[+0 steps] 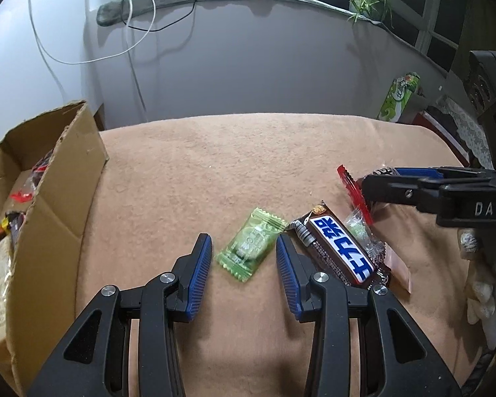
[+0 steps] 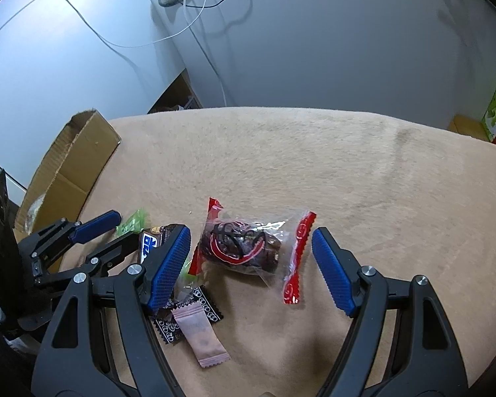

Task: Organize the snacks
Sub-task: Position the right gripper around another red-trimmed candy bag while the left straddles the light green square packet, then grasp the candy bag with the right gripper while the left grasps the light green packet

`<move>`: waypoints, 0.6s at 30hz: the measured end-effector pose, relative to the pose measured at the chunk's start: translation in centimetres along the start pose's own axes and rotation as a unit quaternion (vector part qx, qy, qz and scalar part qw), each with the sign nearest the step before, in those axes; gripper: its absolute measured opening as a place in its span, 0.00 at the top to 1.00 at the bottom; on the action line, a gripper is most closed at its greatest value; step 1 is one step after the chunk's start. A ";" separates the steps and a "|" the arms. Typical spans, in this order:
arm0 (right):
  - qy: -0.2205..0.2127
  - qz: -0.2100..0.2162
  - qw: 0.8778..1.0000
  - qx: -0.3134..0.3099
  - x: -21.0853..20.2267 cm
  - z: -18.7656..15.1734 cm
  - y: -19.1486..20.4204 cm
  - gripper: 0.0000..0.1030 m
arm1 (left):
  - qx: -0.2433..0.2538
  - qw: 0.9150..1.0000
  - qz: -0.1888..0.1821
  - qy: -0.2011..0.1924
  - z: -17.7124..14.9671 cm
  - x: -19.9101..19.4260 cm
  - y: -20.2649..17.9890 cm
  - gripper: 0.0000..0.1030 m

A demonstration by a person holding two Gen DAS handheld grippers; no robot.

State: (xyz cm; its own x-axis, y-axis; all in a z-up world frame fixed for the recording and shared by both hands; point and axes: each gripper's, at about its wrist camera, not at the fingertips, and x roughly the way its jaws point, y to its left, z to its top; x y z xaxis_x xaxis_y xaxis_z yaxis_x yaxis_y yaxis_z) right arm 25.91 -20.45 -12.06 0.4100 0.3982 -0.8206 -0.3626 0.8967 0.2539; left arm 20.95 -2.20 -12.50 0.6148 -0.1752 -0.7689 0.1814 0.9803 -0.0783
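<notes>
Both claws spread over loose snacks, each lined up on its own packet.

Left wrist view: the left gripper (image 1: 244, 258) stands apart around the green candy (image 1: 249, 248), which lies flat on the tan cloth (image 1: 215, 165) between the blue pads — likely squared up for a pinch. Just right of the candy lies the brown chocolate bar (image 1: 339, 248); well to its left the cardboard box (image 1: 49, 198) already holds wrappers, so it looks like the destination. Right wrist view: the right gripper (image 2: 251, 261) is also spread, straddling the clear date packet (image 2: 248, 248) with red ends. This view alone shows a pink sachet (image 2: 201, 339) and a black patterned wrapper (image 2: 185, 314) — both hidden in the left view, where the box's contents show instead.
</notes>
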 end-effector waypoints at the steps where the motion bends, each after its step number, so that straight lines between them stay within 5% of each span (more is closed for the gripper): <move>1: 0.000 -0.002 1.000 -0.003 0.1 0.0 0.2 0.24 | 0.002 1.000 0.000 0.001 0.0 0.1 -0.1 0.62; 7: 0.006 -0.009 1.000 -0.008 0.8 0.1 0.6 0.24 | 0.020 1.000 -0.004 0.005 0.2 0.4 -0.8 0.63; 11: 0.004 -0.007 1.000 -0.002 0.9 0.0 0.4 0.24 | 0.016 1.000 -0.006 0.004 0.5 0.5 -0.5 0.74; 18: 0.004 -0.011 1.000 -0.002 0.6 -0.1 0.0 0.39 | 0.020 1.000 -0.003 0.003 0.6 0.7 -0.6 0.78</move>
State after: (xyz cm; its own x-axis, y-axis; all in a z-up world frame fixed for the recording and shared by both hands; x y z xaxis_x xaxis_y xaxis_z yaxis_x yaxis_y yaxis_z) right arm 26.09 -20.25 -12.61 0.4113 0.3761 -0.8303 -0.3569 0.9046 0.2330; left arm 21.71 -3.00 -12.58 0.6087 -0.1813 -0.7724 0.2165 0.9745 -0.0581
